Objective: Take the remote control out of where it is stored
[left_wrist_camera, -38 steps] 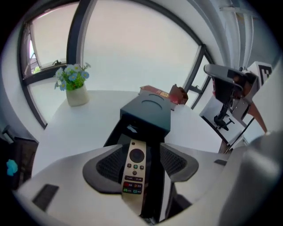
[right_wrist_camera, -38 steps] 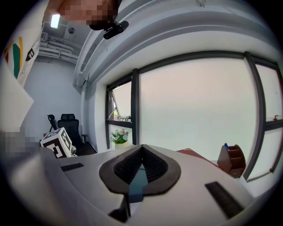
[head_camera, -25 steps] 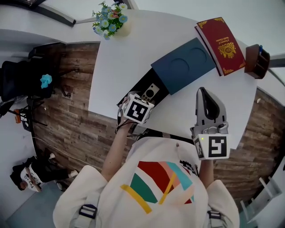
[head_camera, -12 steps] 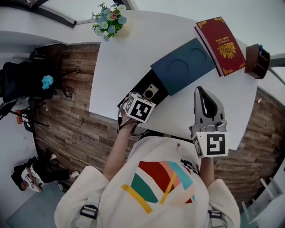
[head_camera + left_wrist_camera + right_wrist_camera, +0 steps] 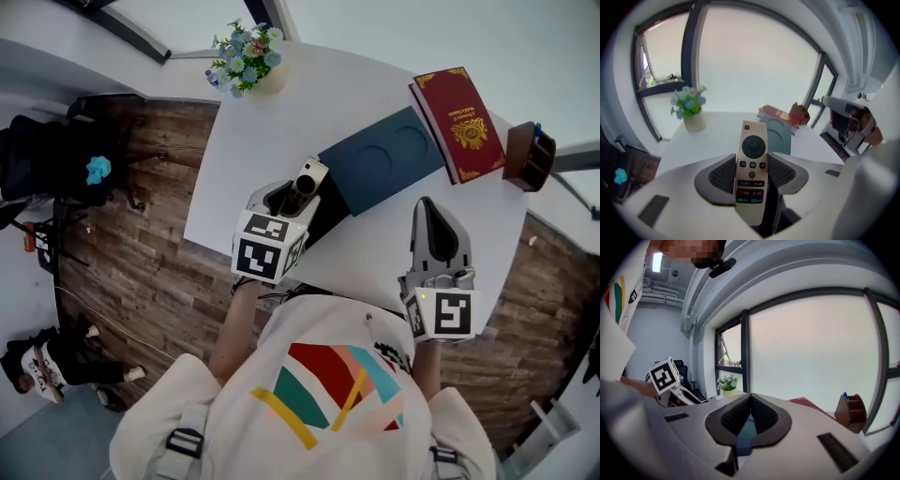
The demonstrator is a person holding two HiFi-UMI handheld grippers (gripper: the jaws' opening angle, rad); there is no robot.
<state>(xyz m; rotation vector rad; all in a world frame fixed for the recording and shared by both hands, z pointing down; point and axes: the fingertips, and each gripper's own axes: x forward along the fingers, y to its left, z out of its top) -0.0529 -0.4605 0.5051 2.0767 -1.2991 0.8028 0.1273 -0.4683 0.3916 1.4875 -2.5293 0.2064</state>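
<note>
Gripping the remote by its lower half, the left gripper has its jaws clamped on the side edges. The remote is lifted clear of the case, which lies at 1 o'clock. The right gripper jaws are closed together, empty. Risk: the smooth edges could slip or pivot in the jaws, and a drop this near the bench edge could reach the floor.

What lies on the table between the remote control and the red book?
The dark blue box lies between the remote control and the red book, as the head view shows.
</note>
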